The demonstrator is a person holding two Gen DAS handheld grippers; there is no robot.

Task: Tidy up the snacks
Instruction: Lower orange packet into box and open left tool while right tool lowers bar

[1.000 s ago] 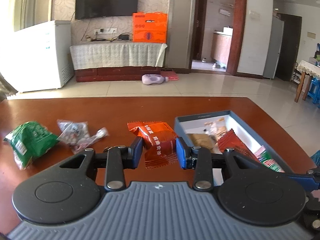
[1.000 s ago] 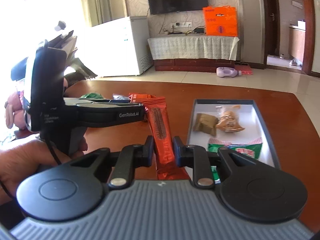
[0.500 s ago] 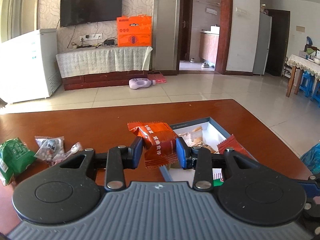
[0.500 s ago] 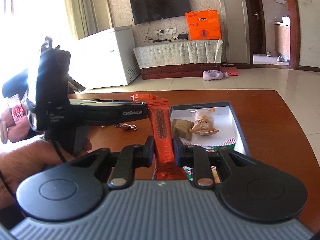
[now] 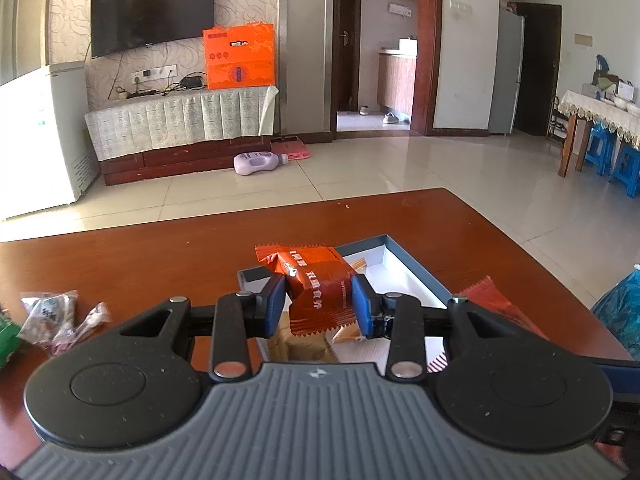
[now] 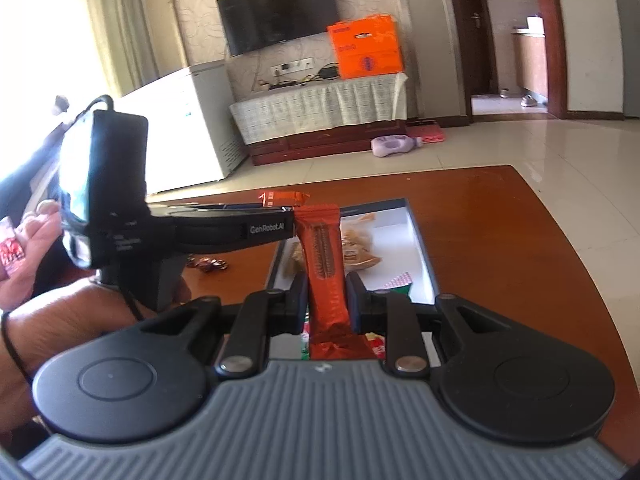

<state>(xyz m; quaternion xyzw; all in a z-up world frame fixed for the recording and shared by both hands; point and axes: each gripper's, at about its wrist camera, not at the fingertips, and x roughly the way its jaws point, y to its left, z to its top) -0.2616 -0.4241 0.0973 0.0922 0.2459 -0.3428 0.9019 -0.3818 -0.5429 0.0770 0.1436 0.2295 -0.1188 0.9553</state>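
My left gripper (image 5: 319,304) is shut on an orange snack packet (image 5: 316,288) and holds it above the near left part of the blue-rimmed box (image 5: 416,264). Over the same box (image 6: 418,236), my right gripper (image 6: 325,300) is shut on a long orange bar wrapper (image 6: 322,256) that stands upright between its pads. The box holds a brown packet (image 5: 296,344), a tan snack bag (image 6: 358,246) and a red-and-green packet (image 6: 400,284). The left gripper's body (image 6: 224,228) reaches in from the left in the right wrist view, its orange packet (image 6: 282,198) showing beyond it.
Clear-wrapped candies (image 5: 52,316) and a green bag's edge (image 5: 6,338) lie on the brown table (image 5: 160,256) at the left. A few small wrapped sweets (image 6: 208,264) lie left of the box. A hand (image 6: 72,320) holds the left gripper. A blue bag (image 5: 620,312) sits at the table's right edge.
Both grippers moved rightward over the table with their packets still held. The left one now hangs over the box rather than beside it; the candies have slid toward the left edge of its view.
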